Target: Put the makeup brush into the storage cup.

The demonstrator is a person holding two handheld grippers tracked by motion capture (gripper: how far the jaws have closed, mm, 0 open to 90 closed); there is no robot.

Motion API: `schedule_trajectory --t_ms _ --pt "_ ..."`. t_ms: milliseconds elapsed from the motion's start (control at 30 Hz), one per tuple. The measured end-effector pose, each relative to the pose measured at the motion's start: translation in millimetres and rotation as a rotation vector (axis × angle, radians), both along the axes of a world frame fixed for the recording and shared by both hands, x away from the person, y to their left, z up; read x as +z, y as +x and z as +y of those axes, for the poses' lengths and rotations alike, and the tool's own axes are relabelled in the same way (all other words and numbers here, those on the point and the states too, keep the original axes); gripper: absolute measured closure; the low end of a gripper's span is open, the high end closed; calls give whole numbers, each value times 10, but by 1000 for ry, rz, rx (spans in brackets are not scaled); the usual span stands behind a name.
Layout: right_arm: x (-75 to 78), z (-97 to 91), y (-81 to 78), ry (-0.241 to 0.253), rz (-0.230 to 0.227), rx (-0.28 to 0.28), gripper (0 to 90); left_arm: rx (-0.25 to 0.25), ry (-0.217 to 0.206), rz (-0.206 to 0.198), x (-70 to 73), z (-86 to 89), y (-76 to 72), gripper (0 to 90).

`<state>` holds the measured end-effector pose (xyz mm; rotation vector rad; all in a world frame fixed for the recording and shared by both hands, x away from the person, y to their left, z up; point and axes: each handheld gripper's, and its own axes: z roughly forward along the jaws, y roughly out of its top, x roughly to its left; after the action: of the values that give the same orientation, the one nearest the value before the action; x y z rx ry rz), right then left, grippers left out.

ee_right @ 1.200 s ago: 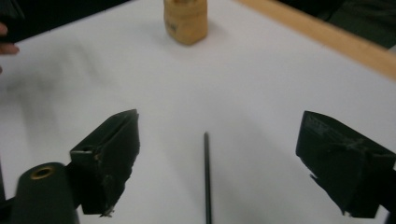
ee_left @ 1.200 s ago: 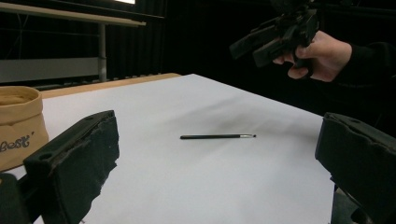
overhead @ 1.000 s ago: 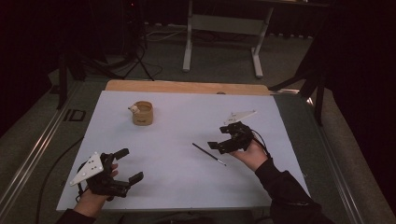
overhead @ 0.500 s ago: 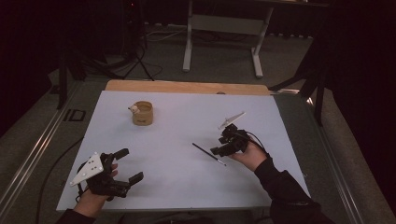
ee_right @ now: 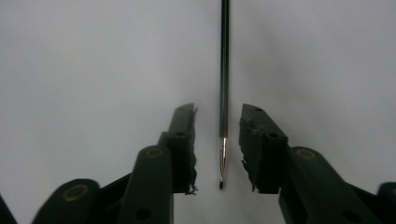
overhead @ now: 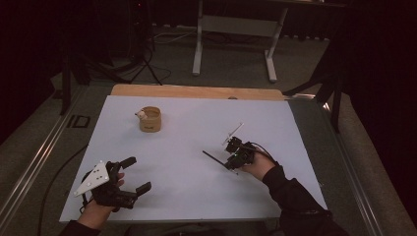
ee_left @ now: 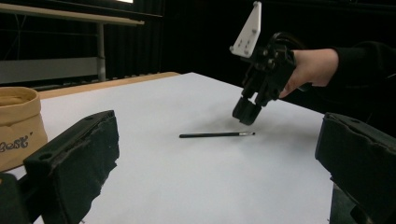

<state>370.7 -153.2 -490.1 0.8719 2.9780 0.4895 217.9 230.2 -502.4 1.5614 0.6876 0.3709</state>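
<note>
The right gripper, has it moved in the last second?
Yes. The right gripper has come down and left onto the brush, its jaws closing around the tip but not yet touching; the cup stayed put.

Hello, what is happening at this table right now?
A person holds a gripper in each hand. The right gripper is over a thin black brush lying on the white sheet; its jaws have just been closing, with the brush tip between them but not yet pinched. The left gripper rests open near the front edge. A small tan cup stands farther back.
</note>
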Motion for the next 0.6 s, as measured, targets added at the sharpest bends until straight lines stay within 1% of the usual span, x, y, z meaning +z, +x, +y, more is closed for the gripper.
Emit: schedule_trajectory --t_ms 33,67,100,133,267,333,467,600 --pt "0 0 0 0 0 0 693 0 -1 -1 -1 0 0 6" --pt "-26 7 -2 -10 3 0 710 -1 0 0 0 1 -1 6" --pt "-55 16 -3 -32 1 8 718 0 0 -1 0 1 -1 6" --pt "-67 23 -6 -41 1 6 726 0 0 -1 1 1 -1 6" --pt "-123 25 18 -53 -4 -11 766 0 -4 -2 5 -1 -5 6" --pt "-140 24 34 -68 -10 -23 771 -1 -4 -2 5 -2 -6 6" --pt "-168 39 50 -72 -13 -16 777 -3 -3 -4 4 -3 -5 6" --pt "-205 70 25 -63 -12 -9 794 -4 -2 -5 5 -3 -7 5"
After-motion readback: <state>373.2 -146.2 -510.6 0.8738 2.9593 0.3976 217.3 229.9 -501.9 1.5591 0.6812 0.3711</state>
